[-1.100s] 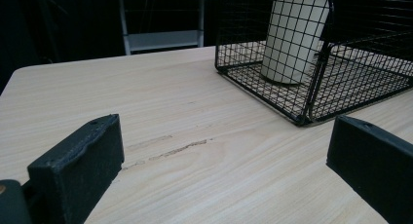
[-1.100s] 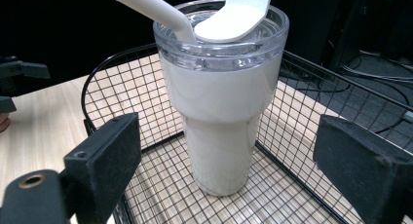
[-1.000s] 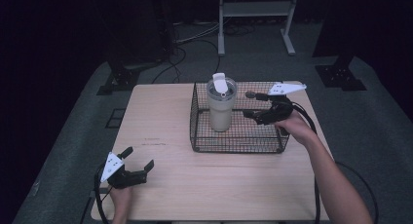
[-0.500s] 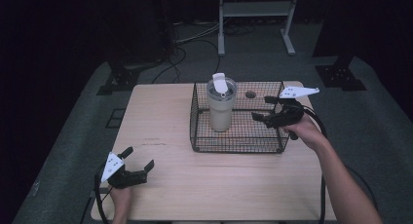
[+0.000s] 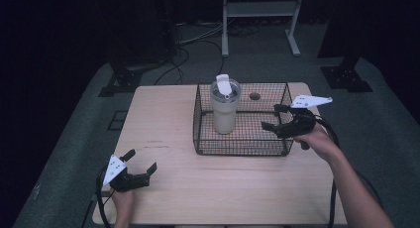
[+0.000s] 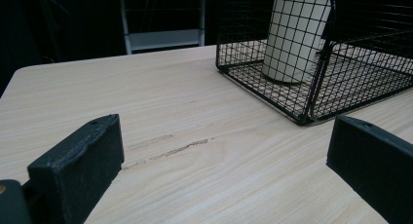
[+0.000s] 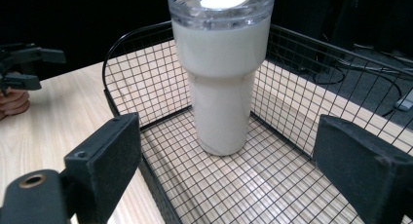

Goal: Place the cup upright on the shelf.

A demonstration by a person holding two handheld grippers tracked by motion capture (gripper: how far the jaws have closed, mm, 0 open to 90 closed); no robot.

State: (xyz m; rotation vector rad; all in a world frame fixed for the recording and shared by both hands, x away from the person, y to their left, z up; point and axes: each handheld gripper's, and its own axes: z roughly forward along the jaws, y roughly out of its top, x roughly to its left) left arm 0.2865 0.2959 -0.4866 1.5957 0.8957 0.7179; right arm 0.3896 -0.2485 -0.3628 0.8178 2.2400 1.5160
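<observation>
Light wood bench (image 5: 198, 188), black wire basket (image 5: 241, 144) standing toward far centre-right. Cream tumbler (image 5: 225, 105) upright inside basket, in its left part, clear lid with white flip tab on top; base on basket floor, apart from all walls. Round hole (image 5: 255, 96) in bench top seen through basket's far side.

Right hand-held gripper (image 5: 275, 117) at basket's right wall, pointing left toward tumbler, held in right hand (image 5: 314, 139); jaws spread wide, released, grasping nothing, well apart from tumbler. Grey three-cornered plate on top, cable trailing back along forearm. Right gripper view: both black jaws far apart, left one over basket rim, tumbler (image 7: 221, 73) centred between them farther off, mesh floor (image 7: 243, 185) below.

Left hand-held gripper (image 5: 141, 164) near front-left corner of bench, held in left hand (image 5: 123, 200), low over bench surface, pointing toward basket; jaws spread, released, nothing between them. Left gripper view: jaws wide, bare wood with faint scuff mark (image 6: 178, 149) between, basket corner (image 6: 304, 118) and tumbler base (image 6: 287, 63) beyond at upper right.

Dark floor around bench, cables and metal stand legs (image 5: 260, 20) behind.
</observation>
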